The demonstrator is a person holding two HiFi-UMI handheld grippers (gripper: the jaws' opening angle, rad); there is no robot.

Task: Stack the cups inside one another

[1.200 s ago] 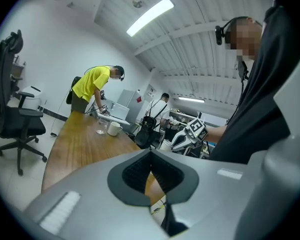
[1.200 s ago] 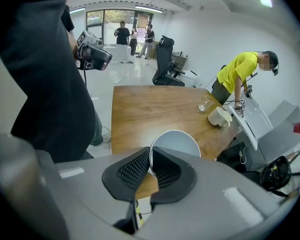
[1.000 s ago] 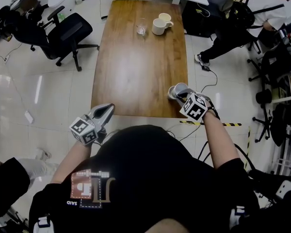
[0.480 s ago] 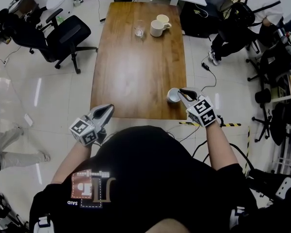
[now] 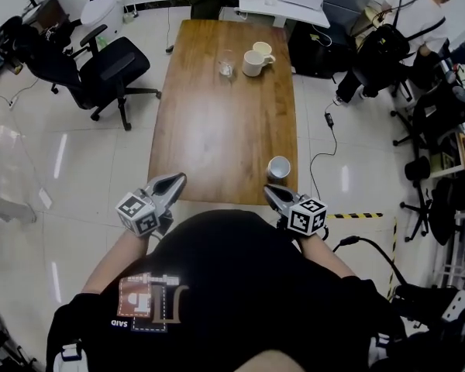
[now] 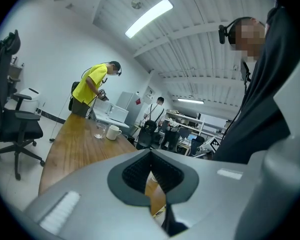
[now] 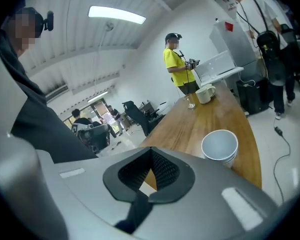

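Right tool (image 5: 268, 191) drawn back from white cup (image 5: 279, 167), closed empty; left tool (image 5: 181, 179) closed; wooden table (image 5: 217, 122), tiled floor (image 5: 62, 146)

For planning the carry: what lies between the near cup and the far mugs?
Nothing; in the head view, only bare table separates near cup from far mugs.

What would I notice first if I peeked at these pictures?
The long brown wooden table fills the middle, with one white cup standing near its near right corner. Two white mugs and a clear glass sit at the far end. The left gripper and right gripper, both shut and empty, hover at the near edge.
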